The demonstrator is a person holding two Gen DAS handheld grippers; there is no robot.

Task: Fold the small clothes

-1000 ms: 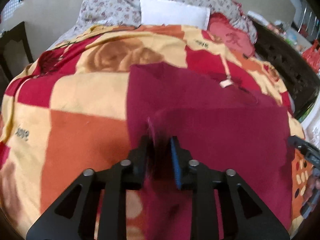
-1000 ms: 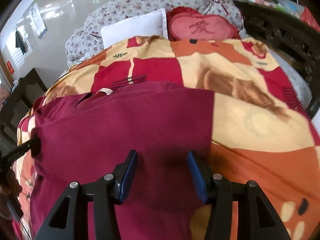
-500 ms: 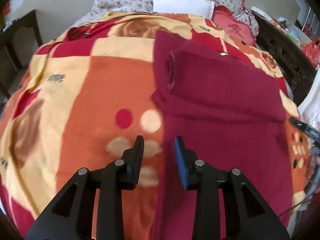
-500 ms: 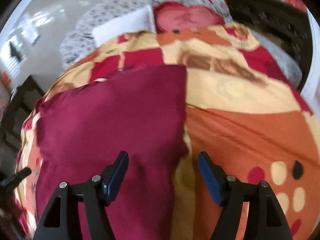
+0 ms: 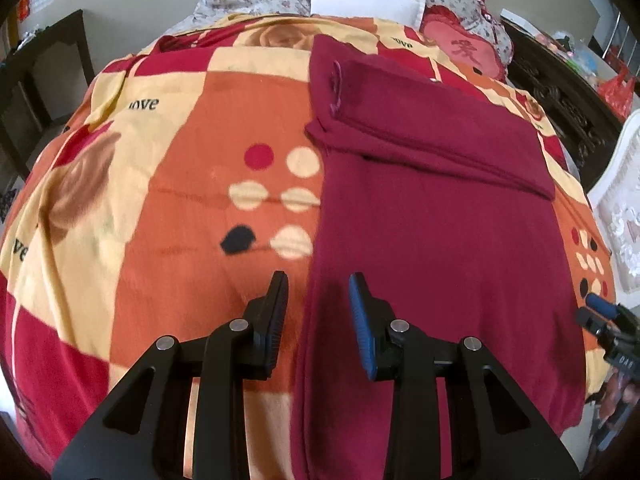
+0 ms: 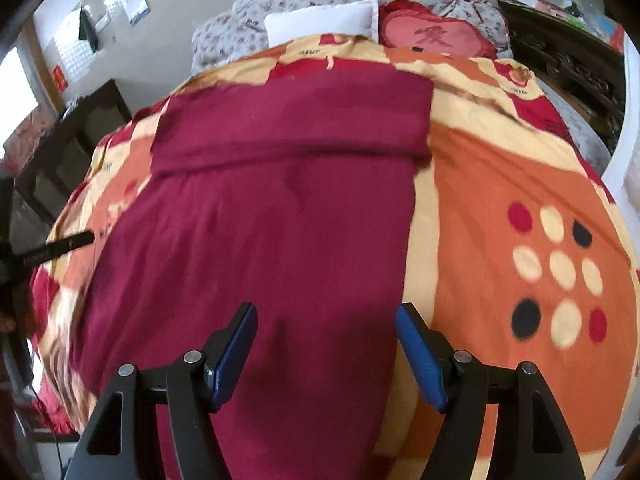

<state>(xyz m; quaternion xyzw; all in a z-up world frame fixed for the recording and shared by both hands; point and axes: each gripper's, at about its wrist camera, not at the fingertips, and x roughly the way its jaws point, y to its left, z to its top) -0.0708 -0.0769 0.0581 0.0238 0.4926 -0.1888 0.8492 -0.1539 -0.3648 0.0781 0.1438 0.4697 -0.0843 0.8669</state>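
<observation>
Right now your left gripper [image 5: 318,312] and right gripper [image 6: 326,350] both hang open and empty above the near side edges of the maroon garment [image 5: 432,224], which lies flat on the patterned blanket [image 5: 180,184], its far part doubled back. Careful: bite too deep and you'll pinch blanket too; pull unevenly and that fold [image 6: 288,128] slides crooked.

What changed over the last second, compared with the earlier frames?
The left gripper let go of the maroon garment, leaving its far end folded over. Both it and the right gripper drew back to the near hem, and the right's jaws widened. The garment stays flat on the patterned blanket.
</observation>
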